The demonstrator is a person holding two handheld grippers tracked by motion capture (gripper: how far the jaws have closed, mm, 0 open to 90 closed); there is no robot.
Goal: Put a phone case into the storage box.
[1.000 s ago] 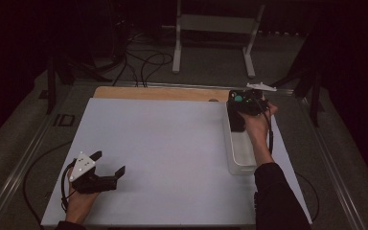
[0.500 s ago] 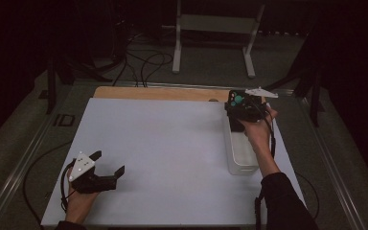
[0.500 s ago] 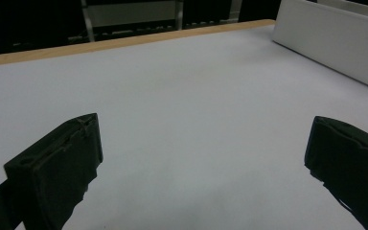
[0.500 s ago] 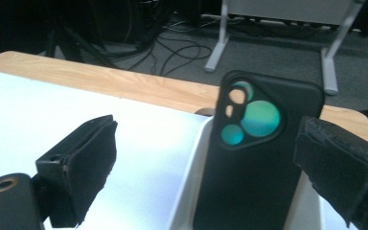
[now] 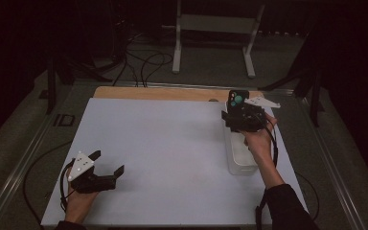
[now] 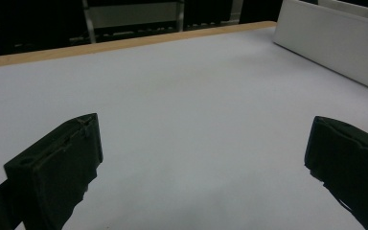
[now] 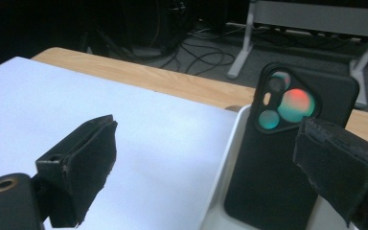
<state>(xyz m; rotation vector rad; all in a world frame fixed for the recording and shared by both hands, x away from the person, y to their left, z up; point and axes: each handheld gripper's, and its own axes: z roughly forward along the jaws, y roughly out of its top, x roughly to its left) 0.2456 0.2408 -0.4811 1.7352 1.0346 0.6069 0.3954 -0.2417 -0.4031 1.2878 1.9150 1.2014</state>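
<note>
A black phone in a matte case with a round camera block of green and reddish lenses (image 7: 287, 158) is standing upright at the far end of a long white plastic tray (image 5: 242, 158), leaning a little against the tray's end wall. In the high view the phone (image 5: 237, 99) is showing just above the right gripper (image 5: 243, 120), near the far right part of the table.

The right gripper (image 7: 211, 167) is hovering over the tray with its two black padded jaws spread wide. The phone is sitting between them, much closer to the right jaw, which is overlapping its edge in the right gripper view; I cannot tell if this jaw is really touching the phone. The left jaw is standing well apart from it, so the tool is not clamping anything. The person's right hand (image 5: 258, 143) is holding the gripper from behind, above the tray.

The tray is lying on a large white sheet (image 5: 172, 143) that is covering the table, with a strip of light wooden tabletop (image 5: 163, 93) showing at the far edge.

The left gripper (image 5: 106, 165) is resting low at the near left corner of the sheet, well apart from the tray. In the left gripper view its jaws are standing wide apart with only bare sheet (image 6: 196, 105) between them, and the side of the tray (image 6: 335, 45) is showing far off.
</note>
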